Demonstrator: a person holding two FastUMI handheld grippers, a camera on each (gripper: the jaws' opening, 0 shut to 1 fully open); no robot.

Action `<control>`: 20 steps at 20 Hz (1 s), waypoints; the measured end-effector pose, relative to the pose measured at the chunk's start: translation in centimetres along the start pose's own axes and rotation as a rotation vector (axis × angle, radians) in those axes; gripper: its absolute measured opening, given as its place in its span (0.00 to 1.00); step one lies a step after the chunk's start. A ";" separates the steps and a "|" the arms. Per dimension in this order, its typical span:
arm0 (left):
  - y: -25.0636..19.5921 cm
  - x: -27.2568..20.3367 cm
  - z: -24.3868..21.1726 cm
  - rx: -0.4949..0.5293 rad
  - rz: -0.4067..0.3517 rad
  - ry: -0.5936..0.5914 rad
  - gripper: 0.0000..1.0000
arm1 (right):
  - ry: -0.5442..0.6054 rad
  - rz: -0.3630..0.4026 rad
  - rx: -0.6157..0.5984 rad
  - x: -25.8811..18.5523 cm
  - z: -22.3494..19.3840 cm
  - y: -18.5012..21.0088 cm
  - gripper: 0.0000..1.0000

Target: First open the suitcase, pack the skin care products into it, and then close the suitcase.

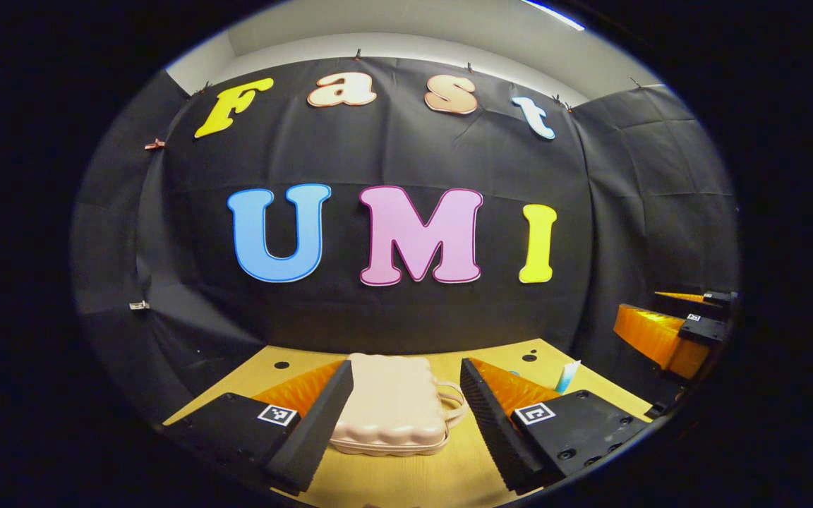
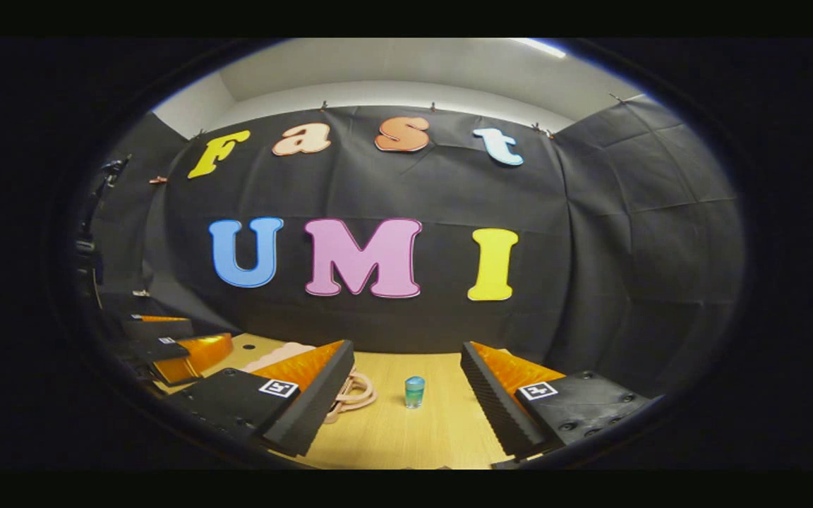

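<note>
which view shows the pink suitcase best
The left gripper view: the closed suitcase lies whole between that gripper's open fingers, handle to the right. The right gripper view catches just its handle and an edge past one finger.

The left gripper (image 1: 406,409) and right gripper (image 2: 406,398) both hover level, fingers spread wide, holding nothing.
</note>
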State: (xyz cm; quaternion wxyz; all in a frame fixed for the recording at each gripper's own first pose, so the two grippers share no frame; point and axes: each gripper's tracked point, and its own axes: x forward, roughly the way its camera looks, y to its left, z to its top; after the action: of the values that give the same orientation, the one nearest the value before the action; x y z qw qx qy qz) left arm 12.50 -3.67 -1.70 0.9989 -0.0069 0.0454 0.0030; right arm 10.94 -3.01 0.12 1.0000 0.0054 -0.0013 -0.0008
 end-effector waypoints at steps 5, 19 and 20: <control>-4.1 6.6 -3.3 -0.012 -0.040 0.104 0.96 | 0.019 -0.001 -0.017 3.5 -0.9 -3.0 0.97; -11.3 23.0 -16.9 -0.040 -0.047 0.456 0.93 | 0.053 0.011 -0.192 14.1 -5.6 -10.2 0.97; -11.1 23.7 -17.9 -0.035 -0.031 0.488 0.93 | 0.057 0.014 -0.202 14.5 -5.9 -10.6 0.97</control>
State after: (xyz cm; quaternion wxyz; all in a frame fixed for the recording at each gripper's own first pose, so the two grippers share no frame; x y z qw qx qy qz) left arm 34.52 -14.85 -21.49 0.9581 -0.0255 0.2851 -0.0131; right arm 25.46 -13.59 -5.87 0.9951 -0.0952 0.0272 0.0059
